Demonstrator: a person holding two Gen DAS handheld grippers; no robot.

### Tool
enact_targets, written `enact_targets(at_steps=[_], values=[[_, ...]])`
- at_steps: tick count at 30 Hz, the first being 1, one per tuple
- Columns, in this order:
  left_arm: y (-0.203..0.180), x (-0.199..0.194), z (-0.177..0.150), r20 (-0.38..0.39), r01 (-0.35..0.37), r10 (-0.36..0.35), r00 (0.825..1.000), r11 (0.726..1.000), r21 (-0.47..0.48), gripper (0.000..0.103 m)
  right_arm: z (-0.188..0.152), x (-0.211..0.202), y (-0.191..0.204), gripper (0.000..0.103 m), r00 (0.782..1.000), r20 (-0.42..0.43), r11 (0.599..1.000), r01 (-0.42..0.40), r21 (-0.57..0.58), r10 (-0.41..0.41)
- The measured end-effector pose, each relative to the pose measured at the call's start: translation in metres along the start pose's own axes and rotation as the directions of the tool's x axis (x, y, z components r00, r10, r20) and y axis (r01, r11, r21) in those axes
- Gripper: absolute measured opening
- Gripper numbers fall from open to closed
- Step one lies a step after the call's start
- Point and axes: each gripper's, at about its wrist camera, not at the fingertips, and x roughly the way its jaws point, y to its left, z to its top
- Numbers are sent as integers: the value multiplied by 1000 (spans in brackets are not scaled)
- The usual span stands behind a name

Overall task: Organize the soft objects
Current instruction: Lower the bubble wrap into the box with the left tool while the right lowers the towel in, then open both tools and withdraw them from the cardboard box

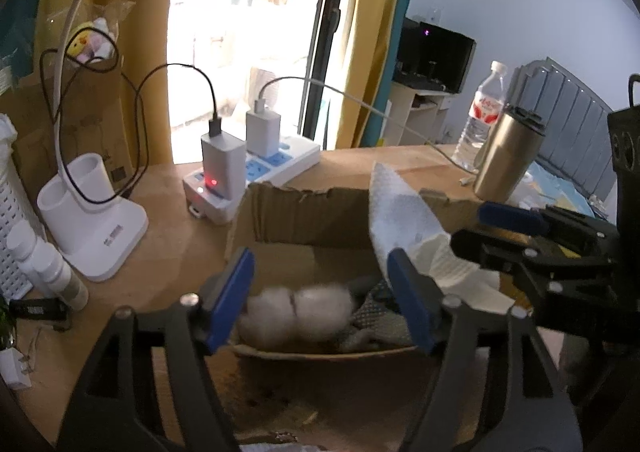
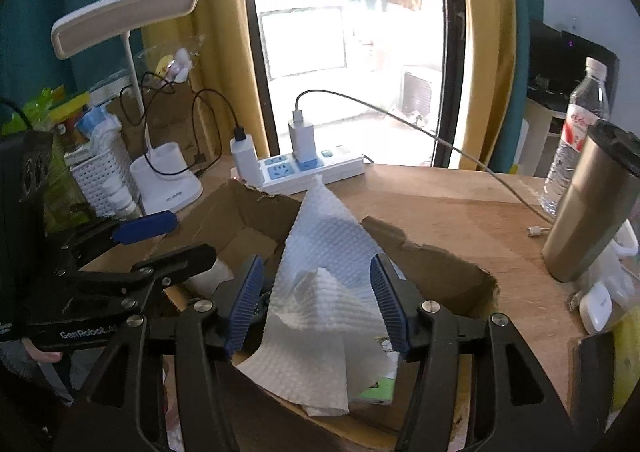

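Note:
An open cardboard box (image 1: pixel 304 212) stands on the wooden desk; it also shows in the right wrist view (image 2: pixel 444 272). Inside lie two white fluffy balls (image 1: pixel 300 308), a patterned grey cloth (image 1: pixel 376 316) and a white paper towel (image 1: pixel 400 212) that sticks up over the rim, also seen in the right wrist view (image 2: pixel 324 284). My left gripper (image 1: pixel 320 300) is open and empty above the near side of the box, around the fluffy balls. My right gripper (image 2: pixel 316 300) is open, its fingers on either side of the paper towel, not closed on it.
A white power strip (image 1: pixel 280 160) with chargers and cables lies behind the box. A white lamp base (image 1: pixel 92 220) and a white basket (image 2: pixel 100 176) stand at the left. A steel tumbler (image 2: pixel 592 212) and a water bottle (image 2: pixel 576 136) stand at the right.

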Motion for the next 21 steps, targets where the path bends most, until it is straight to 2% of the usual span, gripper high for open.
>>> enact_targets(at_steps=[21], values=[[0, -55, -7, 72, 3, -2, 997, 1000, -19, 74, -10, -53, 22, 59, 998, 50, 999, 38, -10, -38]])
